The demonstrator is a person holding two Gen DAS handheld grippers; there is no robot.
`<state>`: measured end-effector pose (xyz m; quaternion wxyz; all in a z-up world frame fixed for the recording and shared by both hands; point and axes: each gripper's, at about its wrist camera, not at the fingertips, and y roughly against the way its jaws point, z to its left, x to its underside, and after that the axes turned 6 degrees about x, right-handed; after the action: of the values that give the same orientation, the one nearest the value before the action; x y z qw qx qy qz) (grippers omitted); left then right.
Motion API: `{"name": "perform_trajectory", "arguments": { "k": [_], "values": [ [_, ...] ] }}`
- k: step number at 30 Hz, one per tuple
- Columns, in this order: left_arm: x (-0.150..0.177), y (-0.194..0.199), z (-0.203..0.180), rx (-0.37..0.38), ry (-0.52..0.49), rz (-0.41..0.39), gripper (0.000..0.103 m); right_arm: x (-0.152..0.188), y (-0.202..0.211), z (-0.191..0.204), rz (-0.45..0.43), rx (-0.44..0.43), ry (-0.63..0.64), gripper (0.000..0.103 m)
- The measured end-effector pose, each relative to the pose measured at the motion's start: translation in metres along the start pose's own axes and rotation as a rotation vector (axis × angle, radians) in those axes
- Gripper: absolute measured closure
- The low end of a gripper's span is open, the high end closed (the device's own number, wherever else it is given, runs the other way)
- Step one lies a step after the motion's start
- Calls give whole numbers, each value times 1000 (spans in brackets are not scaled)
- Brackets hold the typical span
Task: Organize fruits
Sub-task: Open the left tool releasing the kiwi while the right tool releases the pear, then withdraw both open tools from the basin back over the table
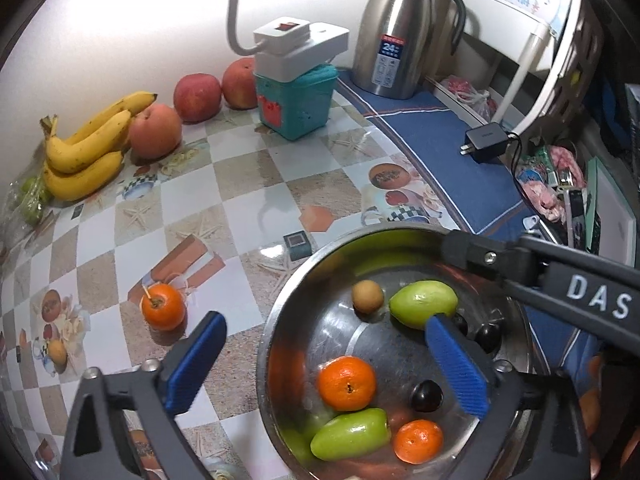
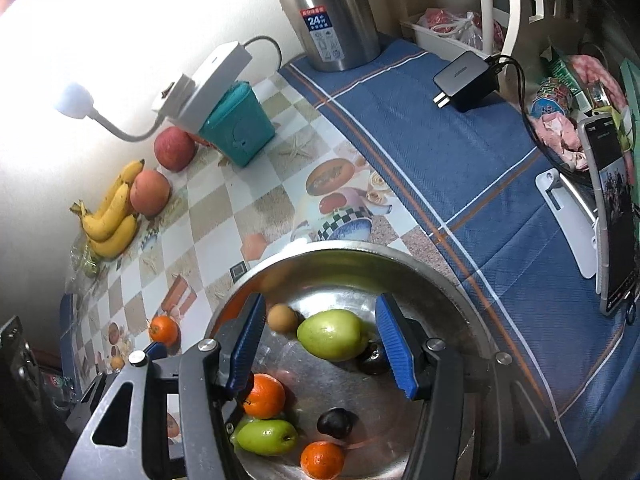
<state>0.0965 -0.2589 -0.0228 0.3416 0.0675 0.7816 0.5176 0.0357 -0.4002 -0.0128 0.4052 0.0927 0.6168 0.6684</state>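
A steel bowl (image 1: 280,312) (image 2: 440,276) holds two green fruits (image 1: 423,303) (image 2: 333,334), two tangerines (image 1: 346,382) (image 2: 265,395), dark plums (image 1: 427,396) (image 2: 334,422) and a small tan fruit (image 1: 367,296) (image 2: 281,318). One tangerine (image 1: 163,306) (image 2: 163,329) lies on the tablecloth left of the bowl. My left gripper (image 1: 326,354) is open and empty, straddling the bowl's left rim. My right gripper (image 2: 320,344) is open and empty above the bowl, around the upper green fruit; its arm (image 1: 560,280) shows in the left wrist view.
Bananas (image 1: 86,148) (image 2: 112,216), apples (image 1: 156,131) (image 2: 150,192) and bagged green fruit (image 1: 30,200) lie by the wall. A teal box (image 1: 294,100) with a lamp base, a steel thermos (image 1: 394,32), a charger (image 1: 486,140) and a phone on a stand (image 2: 612,208) stand further back and right.
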Motion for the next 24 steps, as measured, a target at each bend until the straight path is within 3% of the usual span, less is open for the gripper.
{"name": "perform_trajectory", "arguments": {
  "k": [8,13,24],
  "values": [
    [1,-1,7,22,36,0,0,0,2,2,-3,-7,10,45],
    [0,7,20,72,82,-41,0,1,1,3,3,-5,14,45],
    [1,25,51,54,173,-102,0,5,-8,10,27,3,38,45]
  ]
}}
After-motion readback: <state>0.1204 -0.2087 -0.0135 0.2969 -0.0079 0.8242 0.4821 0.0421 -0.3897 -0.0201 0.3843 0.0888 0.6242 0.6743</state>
